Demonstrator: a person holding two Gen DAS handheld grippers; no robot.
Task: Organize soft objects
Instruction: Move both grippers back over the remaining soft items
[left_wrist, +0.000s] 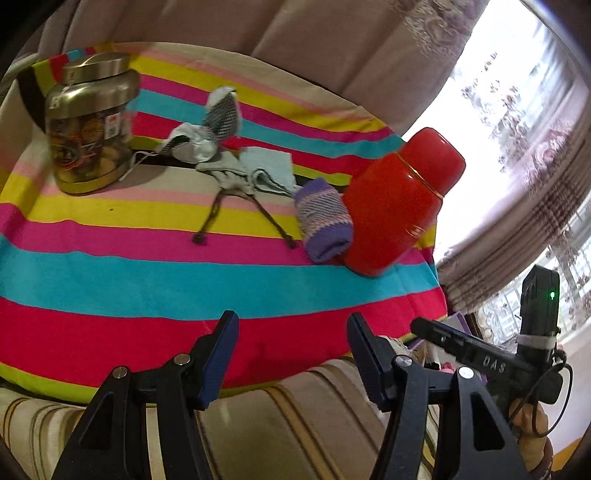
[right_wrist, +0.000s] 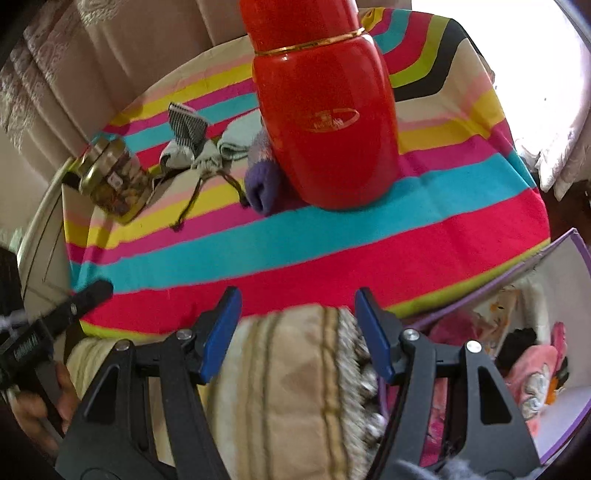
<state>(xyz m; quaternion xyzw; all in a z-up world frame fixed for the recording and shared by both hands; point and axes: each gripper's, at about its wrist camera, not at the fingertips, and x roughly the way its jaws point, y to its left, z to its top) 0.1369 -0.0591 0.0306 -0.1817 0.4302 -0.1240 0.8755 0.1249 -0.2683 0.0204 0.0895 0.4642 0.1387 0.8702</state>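
Observation:
On the striped cloth lies a loose heap of grey and checked socks beside a pale blue folded cloth with dark cords. A rolled purple striped sock leans against the red flask; the right wrist view shows the purple sock and the sock heap too. My left gripper hangs open over the cloth's near edge, nothing between its fingers. My right gripper is open as well, above beige striped fabric, short of the cloth.
A glass jar with a gold lid stands at the far left of the cloth. A purple-rimmed white box with pink soft things sits low at the right. Curtains and a bright window lie behind the table.

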